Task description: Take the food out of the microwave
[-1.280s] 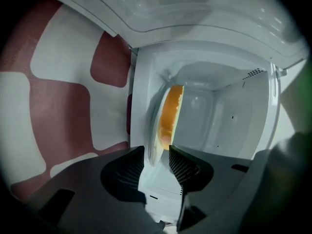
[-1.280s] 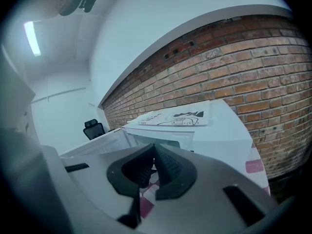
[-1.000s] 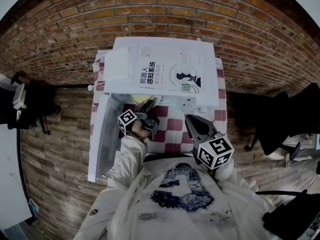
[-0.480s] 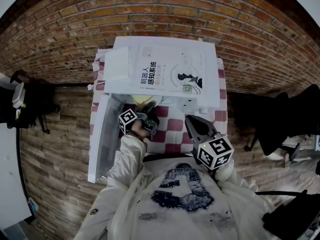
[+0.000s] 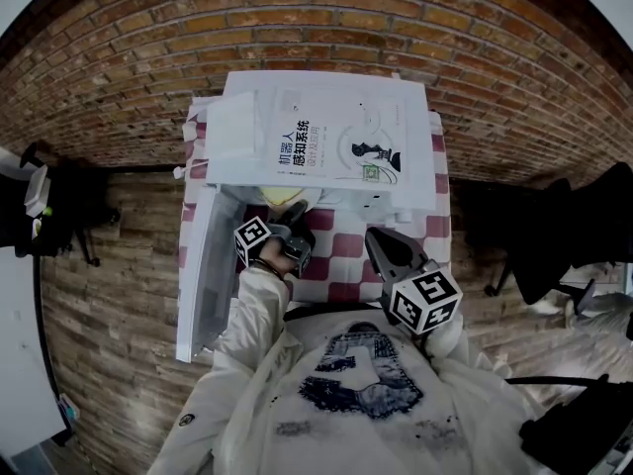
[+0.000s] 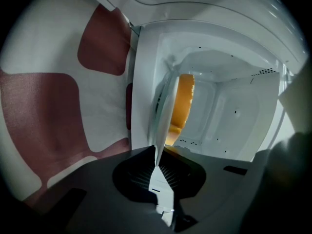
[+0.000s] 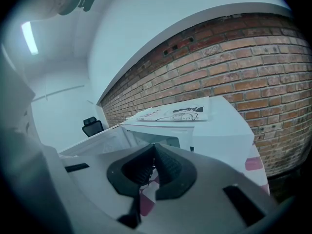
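Observation:
A white microwave (image 5: 396, 181) stands on a red-and-white checked table, its door (image 5: 203, 275) swung open to the left. Inside lies a white plate (image 6: 163, 116) with yellow food (image 6: 184, 101) on it, seen edge-on in the left gripper view. My left gripper (image 5: 294, 211) reaches into the oven's mouth. Its jaws are closing, and the pads of this gripper (image 6: 157, 152) pinch the plate's near rim. My right gripper (image 5: 381, 245) hangs in front of the microwave, apart from it. In the right gripper view that gripper (image 7: 154, 147) is shut with nothing between its pads.
A book (image 5: 336, 146) and white papers (image 5: 229, 137) lie on top of the microwave. A brick wall (image 5: 316, 28) runs behind the table. The open door blocks the table's left side. A black chair (image 5: 574, 226) stands to the right on the wooden floor.
The left gripper's jaws have drawn together on the plate's rim at the oven's mouth. Both hands have kept their places.

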